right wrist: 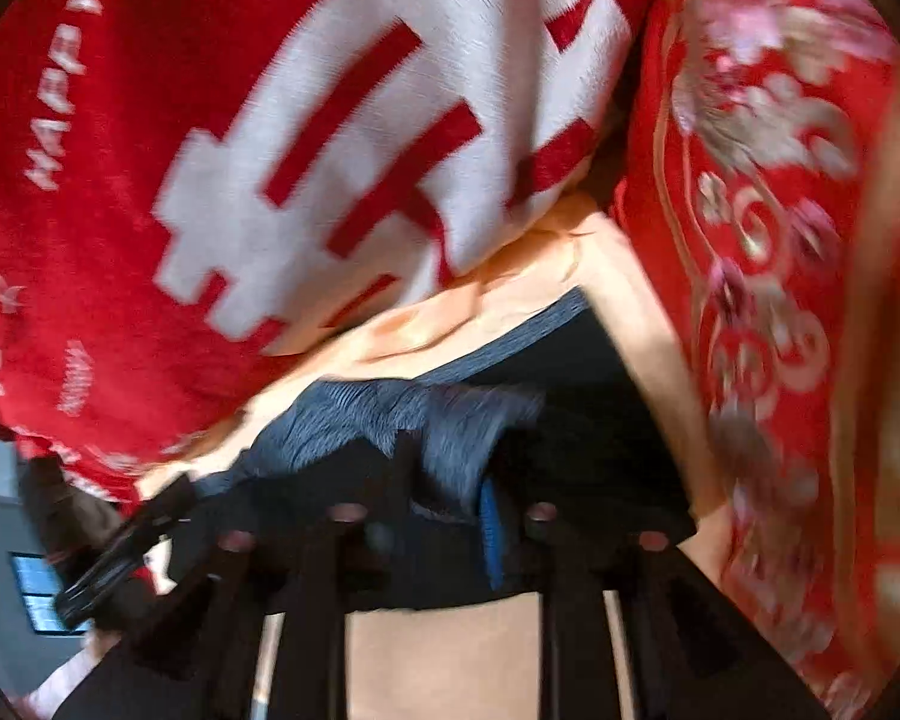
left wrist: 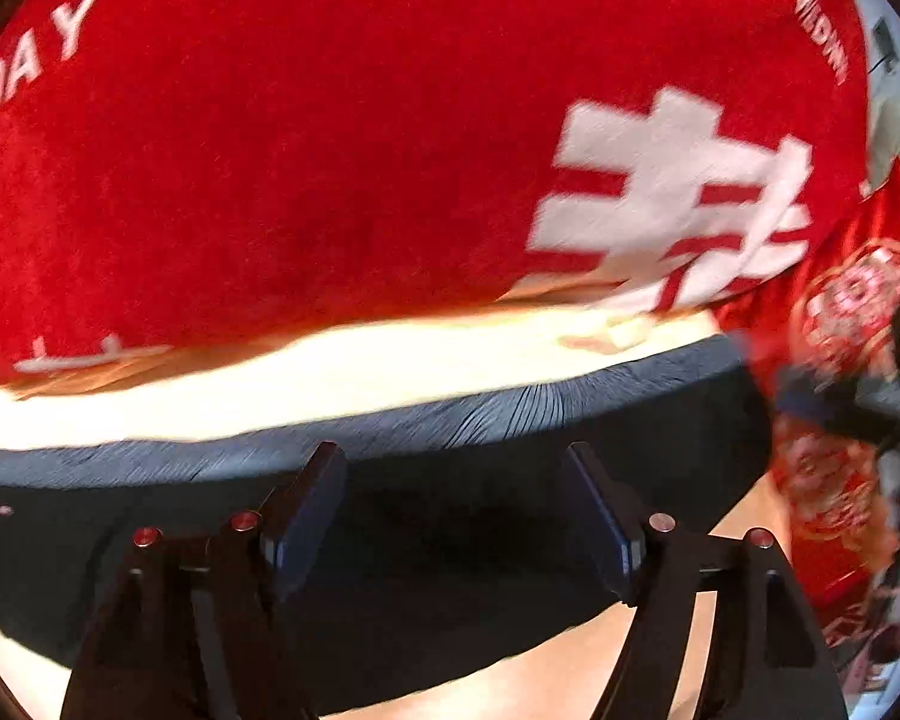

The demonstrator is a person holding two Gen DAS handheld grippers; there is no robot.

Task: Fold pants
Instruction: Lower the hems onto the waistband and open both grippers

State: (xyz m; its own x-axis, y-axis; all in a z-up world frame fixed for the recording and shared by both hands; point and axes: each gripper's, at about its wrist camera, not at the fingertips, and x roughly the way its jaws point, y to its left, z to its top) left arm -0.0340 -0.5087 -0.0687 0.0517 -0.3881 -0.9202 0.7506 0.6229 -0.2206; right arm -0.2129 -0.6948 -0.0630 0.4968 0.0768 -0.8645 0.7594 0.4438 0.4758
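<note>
The dark navy pants [left wrist: 450, 516] lie on a light orange sheet [left wrist: 330, 372], their ribbed waistband [left wrist: 510, 414] running across the left wrist view. My left gripper [left wrist: 453, 474] is open just above the pants below the waistband, holding nothing. In the right wrist view the pants [right wrist: 570, 420] lie bunched, with the ribbed waistband [right wrist: 402, 414] lifted. My right gripper [right wrist: 447, 474] is shut on that waistband fabric, which fills the narrow gap between its fingers.
A red blanket with large white characters [left wrist: 390, 150] lies just beyond the pants and also shows in the right wrist view [right wrist: 270, 150]. A red embroidered quilt [right wrist: 780, 240] lies at the right. The left gripper [right wrist: 120, 558] shows at lower left.
</note>
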